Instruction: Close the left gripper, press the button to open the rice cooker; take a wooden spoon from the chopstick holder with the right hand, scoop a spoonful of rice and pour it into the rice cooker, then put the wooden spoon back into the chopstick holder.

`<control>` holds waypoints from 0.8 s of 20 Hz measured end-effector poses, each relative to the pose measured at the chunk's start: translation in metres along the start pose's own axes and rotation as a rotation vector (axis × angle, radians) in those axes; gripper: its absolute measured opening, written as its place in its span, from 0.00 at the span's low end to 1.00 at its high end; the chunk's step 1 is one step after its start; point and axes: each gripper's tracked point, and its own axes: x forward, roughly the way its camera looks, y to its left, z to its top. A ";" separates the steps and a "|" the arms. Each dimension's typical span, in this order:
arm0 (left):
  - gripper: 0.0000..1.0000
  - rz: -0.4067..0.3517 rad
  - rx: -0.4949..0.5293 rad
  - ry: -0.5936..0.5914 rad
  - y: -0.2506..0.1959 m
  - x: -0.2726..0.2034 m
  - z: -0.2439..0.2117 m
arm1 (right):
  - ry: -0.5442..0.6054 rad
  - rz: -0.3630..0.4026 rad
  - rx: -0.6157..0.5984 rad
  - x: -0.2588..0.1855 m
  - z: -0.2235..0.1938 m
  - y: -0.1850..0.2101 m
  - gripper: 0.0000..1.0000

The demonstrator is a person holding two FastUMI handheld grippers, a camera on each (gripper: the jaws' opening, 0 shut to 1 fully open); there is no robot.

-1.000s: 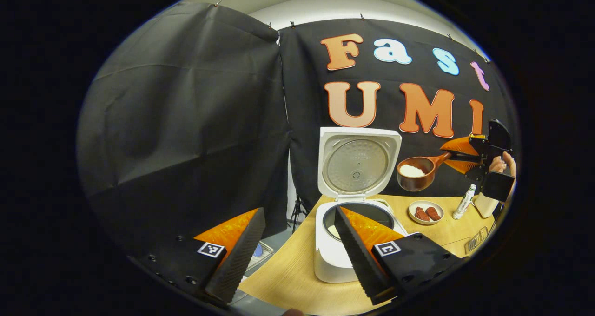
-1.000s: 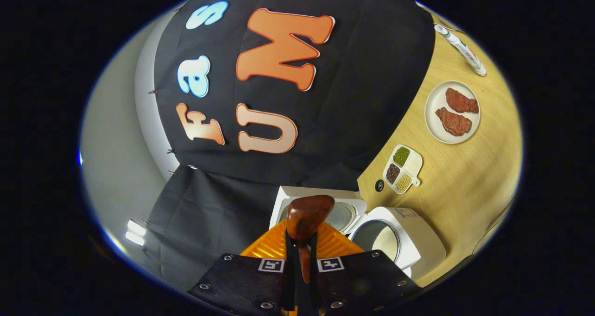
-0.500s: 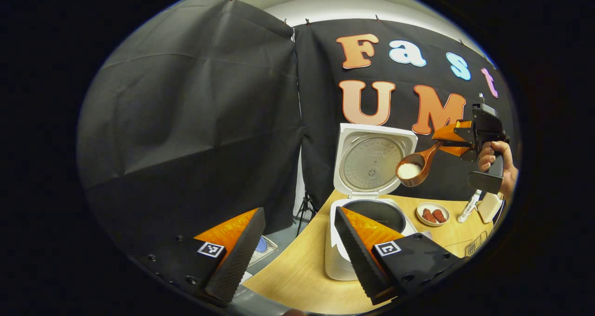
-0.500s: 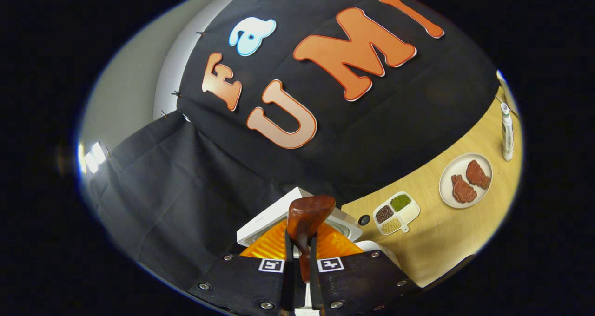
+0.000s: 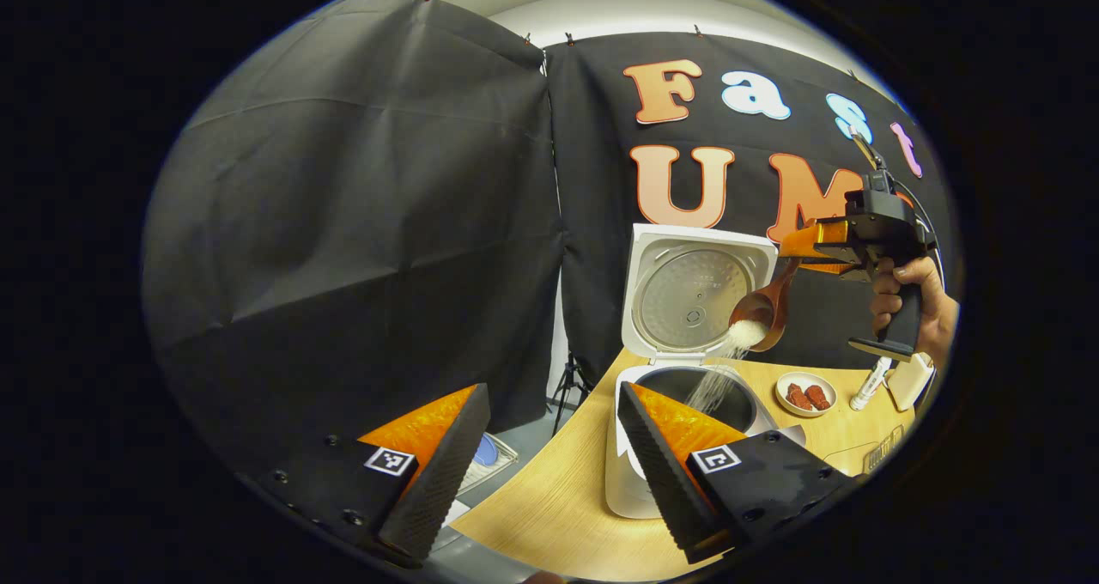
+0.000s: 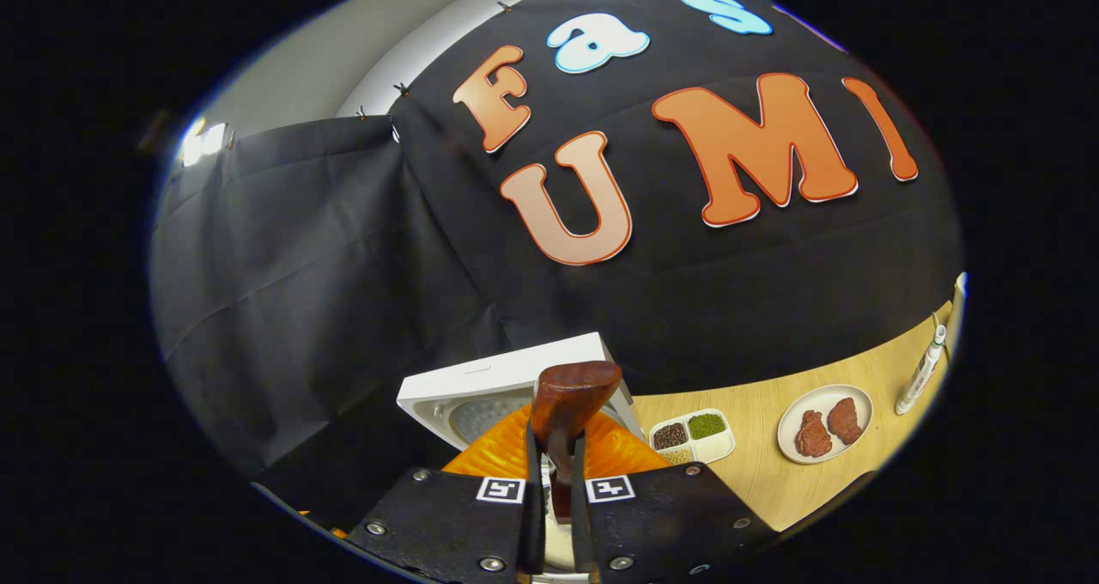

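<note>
The white rice cooker (image 5: 631, 472) stands on the wooden table with its lid (image 5: 694, 292) raised upright. Above its pot, the wooden spoon (image 5: 762, 309) is tipped and white rice (image 5: 725, 365) streams down into the pot. My right gripper (image 5: 794, 253), held by a hand (image 5: 906, 301), is shut on the spoon's handle. In the right gripper view the spoon (image 6: 567, 395) sticks up between the shut fingers of the right gripper (image 6: 556, 498), with the lid (image 6: 481, 391) behind it. My left gripper (image 5: 549, 472) hangs open in front of the cooker, holding nothing.
A small plate of brown meat pieces (image 5: 805, 392) (image 6: 824, 422) lies right of the cooker. A divided dish of beans (image 6: 691, 434) sits beside it. A white tube (image 5: 869, 383) (image 6: 920, 369) stands farther right. A tripod (image 5: 571, 382) stands on the floor left of the table.
The right gripper has carried the spoon left over the cooker and tilted it, so the rice now pours out. The left gripper has stayed open and shifted slightly.
</note>
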 end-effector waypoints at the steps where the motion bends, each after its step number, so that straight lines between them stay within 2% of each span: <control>1: 0.99 0.003 -0.002 0.003 0.000 0.001 -0.001 | -0.006 0.005 -0.018 0.000 0.001 0.002 0.12; 8: 0.99 0.015 -0.023 0.029 0.003 0.006 -0.012 | -0.017 0.059 -0.103 -0.001 0.002 0.018 0.11; 16: 0.99 0.018 -0.027 0.037 -0.008 0.003 -0.015 | -0.082 0.134 -0.275 -0.017 0.013 0.044 0.11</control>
